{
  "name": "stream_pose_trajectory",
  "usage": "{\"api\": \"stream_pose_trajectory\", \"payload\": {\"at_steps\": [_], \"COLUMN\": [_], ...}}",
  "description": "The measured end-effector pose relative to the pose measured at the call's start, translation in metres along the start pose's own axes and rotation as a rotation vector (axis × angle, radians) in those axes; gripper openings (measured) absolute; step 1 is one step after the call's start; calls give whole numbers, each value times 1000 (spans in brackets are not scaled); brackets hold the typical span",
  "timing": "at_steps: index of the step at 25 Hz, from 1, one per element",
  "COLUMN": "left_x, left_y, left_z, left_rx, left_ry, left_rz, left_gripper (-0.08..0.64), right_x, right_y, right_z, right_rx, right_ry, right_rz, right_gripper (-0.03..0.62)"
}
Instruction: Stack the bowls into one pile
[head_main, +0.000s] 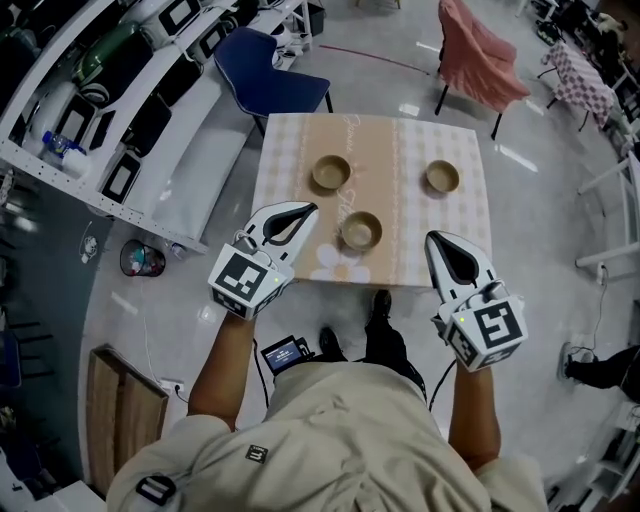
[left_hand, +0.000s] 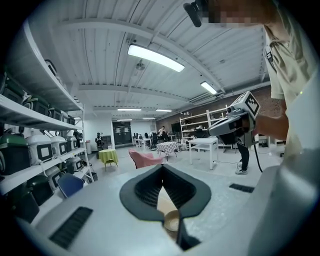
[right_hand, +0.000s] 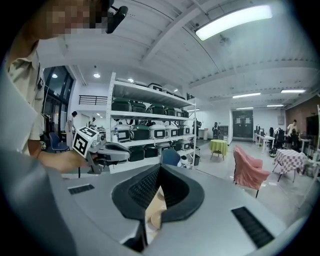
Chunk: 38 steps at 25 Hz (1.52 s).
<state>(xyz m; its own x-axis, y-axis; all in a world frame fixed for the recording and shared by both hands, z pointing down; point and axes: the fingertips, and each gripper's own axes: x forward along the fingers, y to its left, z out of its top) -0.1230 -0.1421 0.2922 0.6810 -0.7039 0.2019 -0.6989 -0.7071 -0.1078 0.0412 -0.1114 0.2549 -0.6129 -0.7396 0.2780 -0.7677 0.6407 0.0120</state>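
Note:
Three tan bowls stand apart on the small square table: one at the back left, one at the back right, one at the front middle. My left gripper hovers over the table's front left corner, a little left of the front bowl, jaws shut and empty. Off the front right corner hangs my right gripper, also shut with nothing in it. In the left gripper view a bowl shows through the slit between the shut jaws. The right gripper view shows only a sliver of tabletop.
A blue chair stands behind the table at the left and a pink-draped chair at the back right. Shelving with appliances runs along the left. A bin and a wooden board sit on the floor at left.

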Motion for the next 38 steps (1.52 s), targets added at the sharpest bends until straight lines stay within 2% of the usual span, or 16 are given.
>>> {"api": "stream_pose_trajectory", "payload": {"at_steps": [11, 14, 24, 29, 32, 38], "left_x": [89, 126, 196, 214, 224, 236], "left_y": [47, 65, 80, 84, 84, 87], "left_z": [-69, -91, -231, -283, -311, -341], "left_rx": [-58, -52, -81, -72, -46, 92], "left_ry": [129, 152, 350, 423, 460, 566], "left_rz": [48, 57, 93, 107, 88, 89], "left_gripper": [9, 59, 91, 92, 92, 92], "right_x": [77, 106, 167, 182, 187, 200], "right_y": [-79, -107, -154, -166, -176, -181], "right_z": [-21, -30, -102, -129, -146, -165], "right_rx": [37, 33, 68, 121, 109, 127], "right_ry": [67, 93, 225, 258, 296, 325], "right_rz": [101, 118, 192, 209, 202, 211], "right_gripper": [3, 3, 3, 3, 3, 3]}}
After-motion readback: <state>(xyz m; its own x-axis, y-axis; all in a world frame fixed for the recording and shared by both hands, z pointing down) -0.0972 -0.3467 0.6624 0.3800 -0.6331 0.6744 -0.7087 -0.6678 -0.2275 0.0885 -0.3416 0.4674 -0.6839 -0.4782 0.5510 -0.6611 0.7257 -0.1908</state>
